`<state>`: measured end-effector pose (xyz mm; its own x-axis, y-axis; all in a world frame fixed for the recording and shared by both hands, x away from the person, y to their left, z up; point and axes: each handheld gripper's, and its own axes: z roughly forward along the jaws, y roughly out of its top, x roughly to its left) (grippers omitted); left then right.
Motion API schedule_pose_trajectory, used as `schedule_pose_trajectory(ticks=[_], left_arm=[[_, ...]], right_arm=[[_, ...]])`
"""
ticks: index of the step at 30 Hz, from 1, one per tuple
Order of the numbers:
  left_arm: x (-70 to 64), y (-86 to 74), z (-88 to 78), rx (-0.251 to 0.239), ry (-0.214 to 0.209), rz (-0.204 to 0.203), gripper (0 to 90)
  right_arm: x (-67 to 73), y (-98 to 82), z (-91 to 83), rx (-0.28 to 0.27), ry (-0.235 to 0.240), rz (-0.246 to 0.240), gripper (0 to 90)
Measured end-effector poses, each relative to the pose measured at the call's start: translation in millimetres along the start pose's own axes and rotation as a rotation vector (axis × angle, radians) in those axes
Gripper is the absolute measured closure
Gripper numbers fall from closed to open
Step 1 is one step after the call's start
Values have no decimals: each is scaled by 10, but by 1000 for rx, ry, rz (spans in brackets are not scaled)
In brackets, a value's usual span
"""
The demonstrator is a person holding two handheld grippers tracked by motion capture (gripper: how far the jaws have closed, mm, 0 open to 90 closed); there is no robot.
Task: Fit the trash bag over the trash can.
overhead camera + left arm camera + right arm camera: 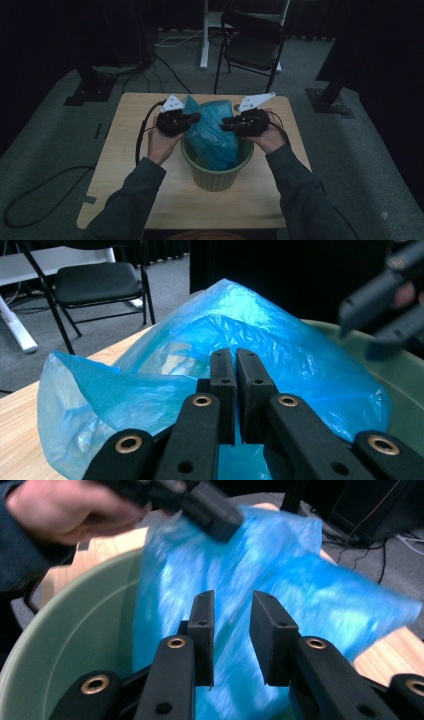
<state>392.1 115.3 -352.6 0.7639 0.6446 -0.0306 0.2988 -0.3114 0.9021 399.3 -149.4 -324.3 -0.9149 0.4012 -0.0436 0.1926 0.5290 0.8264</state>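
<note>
High view: both tongs (196, 118) (226, 125) flanking bag (212, 132).

crumpled translucent blue plastic bag (212, 132) upright in green bucket (215, 172) on table

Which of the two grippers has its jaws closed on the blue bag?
The left gripper: its jaws are pinched together on the bag. The right gripper has a clear gap between its jaws, with the bag film behind it.
</note>
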Motion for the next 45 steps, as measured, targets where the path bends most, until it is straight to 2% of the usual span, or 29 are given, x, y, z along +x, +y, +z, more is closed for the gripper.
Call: schedule_pose_trajectory(ticks=[6, 11, 12, 14, 16, 22, 24, 31, 32, 36, 38, 39, 40, 41, 42, 45], left_arm=[[-118, -35, -33, -7, -7, 34, 868], [-169, -73, -66, -15, -17, 36, 865], [-179, -88, -80, -16, -19, 38, 865], [-187, -107, -100, -16, -22, 35, 857], [-188, -129, -127, -21, -22, 32, 850], [-189, -180, -200, -26, -28, 24, 822], [-192, -206, -274, -36, -23, 22, 819], [-200, -220, -371, -50, -8, 24, 797], [-180, -218, -393, -57, -5, 14, 790], [-143, -195, -417, -67, 9, -3, 728], [-132, -190, -423, -70, 18, -11, 667], [-113, -187, -428, -71, 27, -22, 667], [-87, -193, -434, -72, 48, -28, 613], [-87, -193, -434, -72, 48, -28, 592], [-67, -201, -441, -68, 65, -25, 592], [-4, -238, -435, -49, 62, -55, 498]], right_arm=[[-25, 96, 118, -1, 13, 15, 687], [-20, 105, 195, 15, 22, 15, 671], [-18, 103, 219, 22, 28, 18, 679], [-1, 91, 251, 34, 48, 15, 813], [37, 81, 252, 39, 59, -3, 883], [154, 45, 229, 56, 68, -44, 900], [221, 8, 202, 64, 69, -62, 900], [278, -64, 148, 54, 75, -67, 900], [297, -80, 134, 52, 79, -67, 900], [346, -85, 108, 49, 79, -78, 900], [352, -86, 102, 47, 79, -79, 900], [357, -87, 96, 46, 79, -81, 900], [367, -90, 82, 44, 78, -84, 900], [367, -90, 82, 44, 78, -84, 900], [368, -91, 79, 43, 78, -85, 900], [357, -100, 70, 44, 75, -84, 900]])
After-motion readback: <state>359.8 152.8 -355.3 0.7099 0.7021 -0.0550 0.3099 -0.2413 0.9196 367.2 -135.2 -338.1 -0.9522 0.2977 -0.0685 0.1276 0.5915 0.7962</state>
